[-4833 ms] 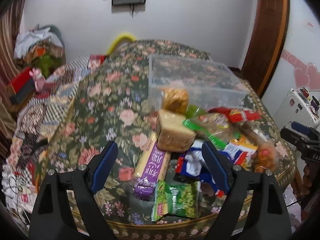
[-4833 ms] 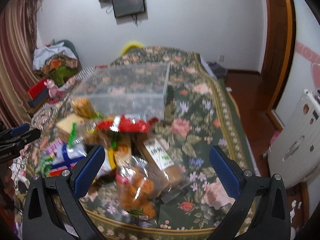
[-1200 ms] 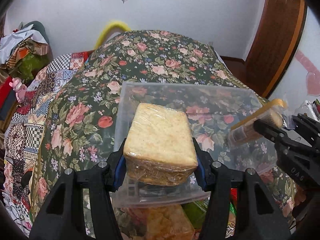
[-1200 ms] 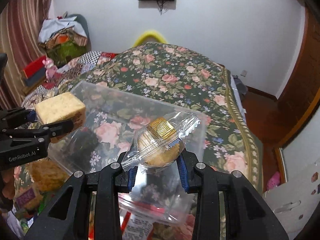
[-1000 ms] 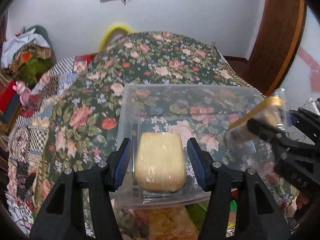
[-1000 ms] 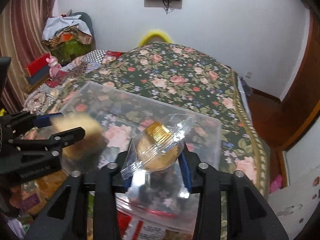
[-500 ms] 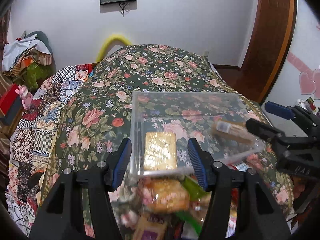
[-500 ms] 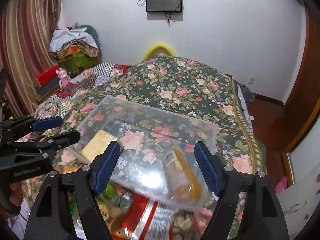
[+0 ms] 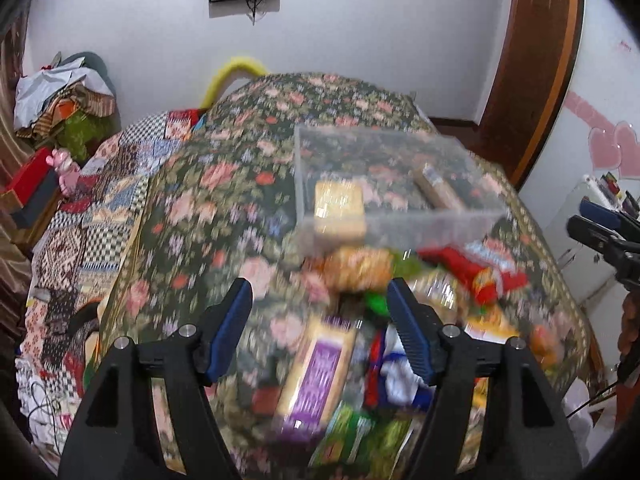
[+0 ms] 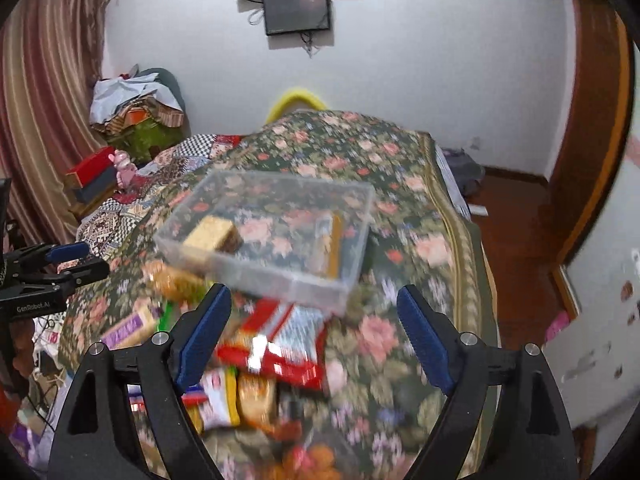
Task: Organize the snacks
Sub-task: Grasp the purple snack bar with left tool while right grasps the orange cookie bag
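Note:
A clear plastic box [image 9: 472, 220] [image 10: 256, 276] stands on the floral bedspread [image 9: 224, 208]. Inside it lie a tan wrapped cake [image 9: 339, 205] [image 10: 212, 234] and a smaller wrapped pastry [image 9: 436, 188] [image 10: 330, 240]. A blurred heap of snacks sits in front of the box: a purple-labelled bar [image 9: 316, 376] [image 10: 132, 326], a red packet [image 9: 476, 272] [image 10: 276, 340] and a golden bun pack [image 9: 358, 268]. My left gripper [image 9: 320, 320] hangs above the heap, its jaws opening with nothing between them. My right gripper [image 10: 314, 328] is also opening and holds nothing.
The bed's right edge drops to a wooden floor [image 10: 516, 240]. A white cabinet [image 9: 580, 208] stands to the right. Clothes and boxes [image 10: 132, 120] are piled at the back left. A screen [image 10: 298, 10] hangs on the far wall.
Both grippers let go of the cake and the pastry, which now lie in the box. Both have pulled back toward the snack heap with jaws wider.

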`<act>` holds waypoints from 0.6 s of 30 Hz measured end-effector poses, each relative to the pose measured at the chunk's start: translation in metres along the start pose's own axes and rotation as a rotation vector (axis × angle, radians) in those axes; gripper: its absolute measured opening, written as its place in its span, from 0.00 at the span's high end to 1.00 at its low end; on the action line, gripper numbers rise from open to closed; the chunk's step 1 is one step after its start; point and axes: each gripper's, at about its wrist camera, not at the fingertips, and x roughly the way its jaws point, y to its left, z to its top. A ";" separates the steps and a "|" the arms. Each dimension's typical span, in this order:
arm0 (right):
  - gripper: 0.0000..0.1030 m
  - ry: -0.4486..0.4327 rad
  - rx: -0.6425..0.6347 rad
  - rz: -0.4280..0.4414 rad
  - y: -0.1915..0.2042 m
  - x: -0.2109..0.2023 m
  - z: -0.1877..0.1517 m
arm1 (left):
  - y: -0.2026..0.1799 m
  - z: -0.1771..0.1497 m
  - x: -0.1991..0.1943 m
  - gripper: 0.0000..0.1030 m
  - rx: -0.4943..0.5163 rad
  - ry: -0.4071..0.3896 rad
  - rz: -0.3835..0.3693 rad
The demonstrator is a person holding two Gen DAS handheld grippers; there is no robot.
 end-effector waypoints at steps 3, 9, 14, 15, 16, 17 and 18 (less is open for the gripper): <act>0.19 0.036 0.034 -0.012 -0.006 -0.001 -0.019 | 0.007 -0.021 0.005 0.33 -0.009 0.040 0.000; 0.19 0.144 0.094 -0.019 -0.013 0.010 -0.062 | 0.010 -0.048 0.017 0.33 -0.008 0.102 0.006; 0.19 0.217 0.146 -0.012 -0.018 0.014 -0.095 | 0.010 -0.060 0.032 0.33 -0.006 0.144 0.002; 0.19 0.227 0.148 -0.011 -0.018 0.015 -0.099 | 0.010 -0.062 0.037 0.33 -0.006 0.154 -0.001; 0.19 0.238 0.151 -0.015 -0.018 0.015 -0.103 | 0.009 -0.064 0.039 0.33 -0.005 0.159 -0.004; 0.19 0.247 0.156 -0.019 -0.019 0.016 -0.106 | 0.008 -0.065 0.042 0.33 -0.004 0.163 -0.005; 0.19 0.252 0.161 -0.018 -0.020 0.016 -0.108 | 0.007 -0.066 0.045 0.33 -0.004 0.165 -0.002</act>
